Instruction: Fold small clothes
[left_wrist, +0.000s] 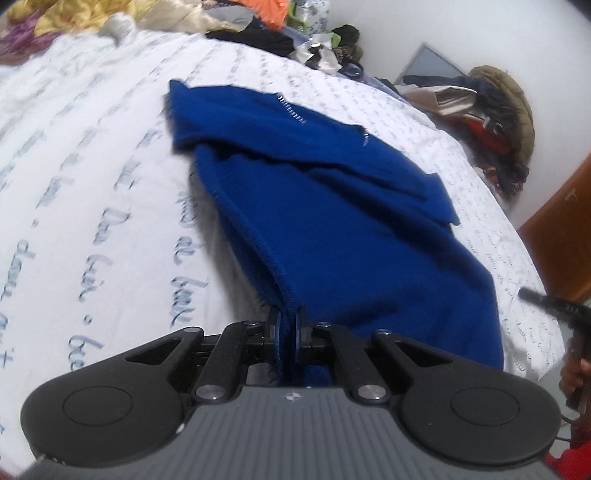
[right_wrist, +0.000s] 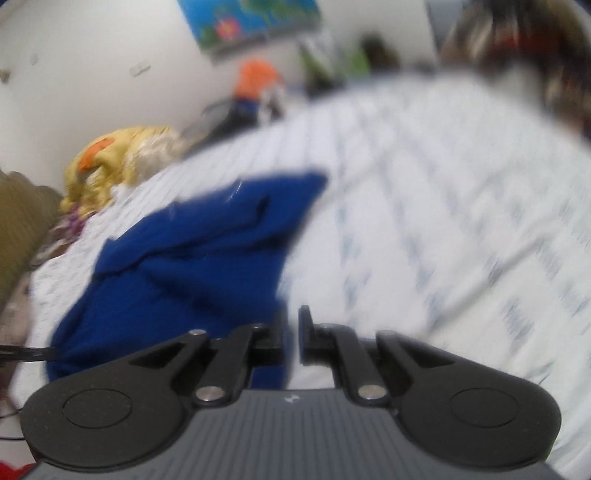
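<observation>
left tool (left_wrist: 287, 328) pinched tight on blue garment (left_wrist: 332, 221) hem | right tool (right_wrist: 291, 341) slightly parted, gripping nothing, beside cloth edge | garment on bed (left_wrist: 92, 184), partly folded, rumpled; fold unfinished

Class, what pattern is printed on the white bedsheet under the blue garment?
Rows of blue-grey cursive handwriting on the bedsheet, clearest in the left wrist view.

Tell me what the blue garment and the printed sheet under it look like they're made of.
The deep blue garment looks like a soft, matte knit or fleece: a visibly stitched, slightly fuzzy hem runs down to where the left tool pinches it, and the folds are thick. The white bed sheet with blue script lettering looks like thin, smooth woven cotton, though the weave is too fine to confirm.
</observation>
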